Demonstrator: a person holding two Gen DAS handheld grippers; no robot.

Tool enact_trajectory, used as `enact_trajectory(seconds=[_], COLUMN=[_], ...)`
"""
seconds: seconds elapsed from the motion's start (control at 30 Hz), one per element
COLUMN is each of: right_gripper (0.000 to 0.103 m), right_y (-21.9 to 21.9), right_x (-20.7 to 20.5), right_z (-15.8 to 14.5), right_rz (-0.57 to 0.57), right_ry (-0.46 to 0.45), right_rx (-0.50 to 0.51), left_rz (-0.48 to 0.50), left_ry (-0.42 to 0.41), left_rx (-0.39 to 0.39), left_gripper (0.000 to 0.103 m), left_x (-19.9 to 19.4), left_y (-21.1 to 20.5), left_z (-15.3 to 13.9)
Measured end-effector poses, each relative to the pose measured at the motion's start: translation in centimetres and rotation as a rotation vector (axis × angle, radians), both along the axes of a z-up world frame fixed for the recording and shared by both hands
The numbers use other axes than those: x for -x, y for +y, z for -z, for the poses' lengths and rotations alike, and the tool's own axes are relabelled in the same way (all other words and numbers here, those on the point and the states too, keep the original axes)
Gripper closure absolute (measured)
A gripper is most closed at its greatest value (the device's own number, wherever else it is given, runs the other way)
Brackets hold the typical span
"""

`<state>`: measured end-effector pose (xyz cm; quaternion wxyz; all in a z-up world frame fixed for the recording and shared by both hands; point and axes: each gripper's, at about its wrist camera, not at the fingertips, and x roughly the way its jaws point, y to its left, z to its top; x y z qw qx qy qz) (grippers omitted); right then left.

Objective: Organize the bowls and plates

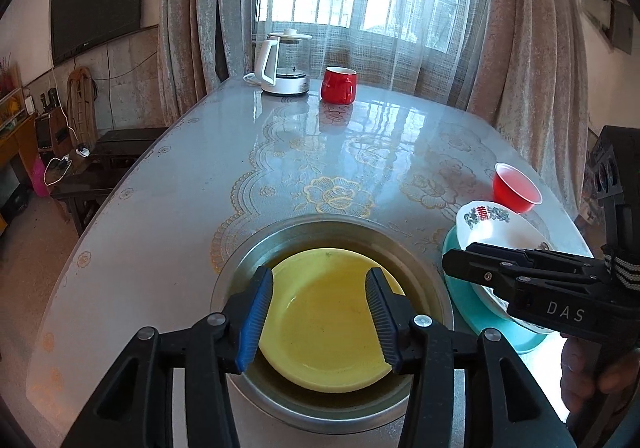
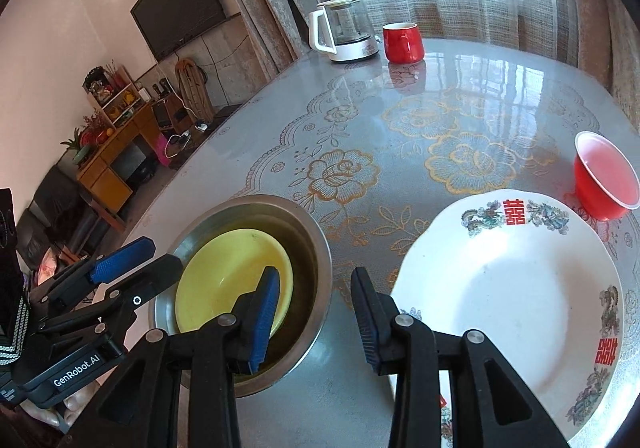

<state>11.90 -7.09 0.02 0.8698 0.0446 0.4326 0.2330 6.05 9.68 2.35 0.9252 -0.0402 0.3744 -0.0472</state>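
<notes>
The yellow bowl [image 1: 324, 324] is being carried inside the steel bowl [image 1: 424, 268], near the table's [image 1: 160, 232] near edge. The left gripper [image 1: 320, 324] is being held above these 2 nested bowls with its jaws partly apart and nothing gripped between them. The 2 blue-faced pads [image 1: 256, 320] are being kept clear of the yellow bowl's rim.

Just beside the steel bowl, toward the table's right edge, the white plate [image 2: 516, 288] with red characters is being carried on a teal plate [image 1: 460, 288]. The right gripper [image 2: 316, 320] is being held above the strip of table between the steel bowl and the white plate, its jaws partly apart and empty. A red plastic cup [image 2: 604, 176] is standing just beyond the white plate. A kettle [image 1: 284, 64] and a red mug [image 1: 338, 84] are standing at the table's far edge.
</notes>
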Motion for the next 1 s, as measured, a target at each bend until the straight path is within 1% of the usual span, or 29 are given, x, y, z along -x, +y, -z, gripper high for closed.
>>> enact_trajectory(seconds=[0.3,0.6,0.8,1.0], right_gripper=[0.065,0.065,0.065,0.065], right_y=[-4.9,-8.5,-10.6,-12.9], right_x=[-0.5,-0.4,-0.1,0.2], right_z=[-0.3,-0.5,-0.4,-0.5], right_rz=[0.116,0.195,0.244,0.297], right_ry=[-0.004,-0.014,-0.014,-0.014], right_rx=[-0.064,-0.084,-0.078,-0.089], left_rz=[0.053,0.102,0.124,0.147], left_ry=[0.016,0.023,0.035,0.032], left_rx=[-0.024,-0.029,-0.030,-0.049], left_gripper=[0.052,0.049,0.048,0.048], left_x=[-1.2,-2.0,-2.6,-3.0], left_y=[-3.0,-5.9,-7.5,-9.3], left_z=[0.1,0.1,0.2,0.1])
